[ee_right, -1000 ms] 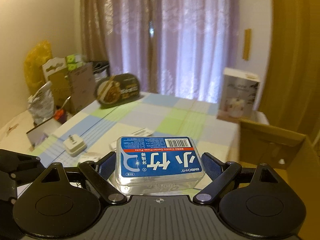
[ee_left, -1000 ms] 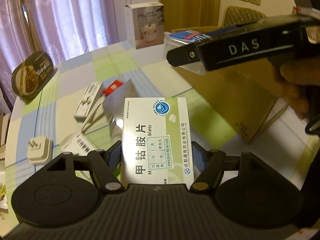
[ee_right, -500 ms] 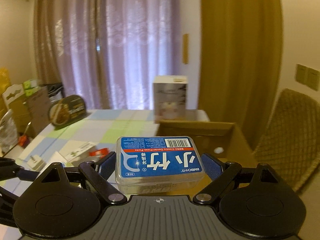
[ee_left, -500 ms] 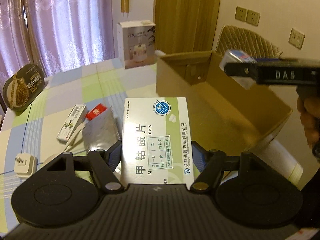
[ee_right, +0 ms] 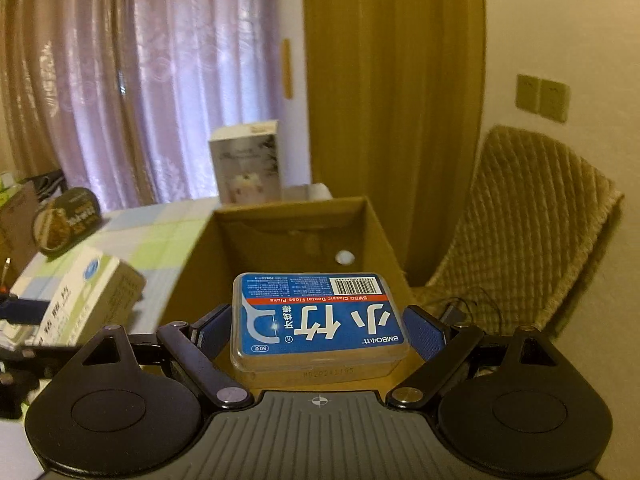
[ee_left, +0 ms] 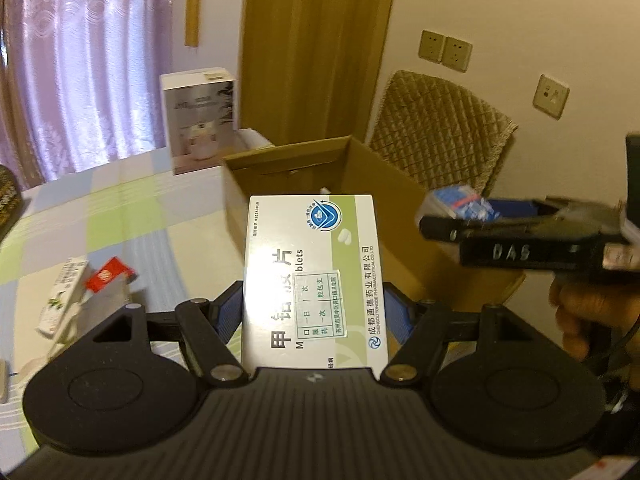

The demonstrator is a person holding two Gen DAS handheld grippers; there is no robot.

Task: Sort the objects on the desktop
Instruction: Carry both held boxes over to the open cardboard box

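My left gripper (ee_left: 314, 308) is shut on a white and green medicine box (ee_left: 314, 276), held level in front of an open cardboard box (ee_left: 360, 184). My right gripper (ee_right: 320, 330) is shut on a clear dental floss pick case with a blue label (ee_right: 320, 316), held over the near edge of the cardboard box (ee_right: 288, 236). The left wrist view shows the right gripper (ee_left: 440, 222) from the side at the right, blurred, with the blue case (ee_left: 456, 202) in it. The medicine box (ee_right: 80, 296) also appears at the left of the right wrist view.
On the checked tablecloth (ee_left: 120, 216) at the left lie a small white box (ee_left: 60, 300), a red packet (ee_left: 108, 278) and a silver pouch. A tall white carton (ee_left: 200, 120) stands behind the cardboard box. A quilted chair (ee_left: 436, 132) is beyond. A hand (ee_left: 584, 316) grips the right tool.
Both grippers have swung right toward the cardboard box, each keeping its item. The right gripper has dropped lower and now sits over the box's opening.
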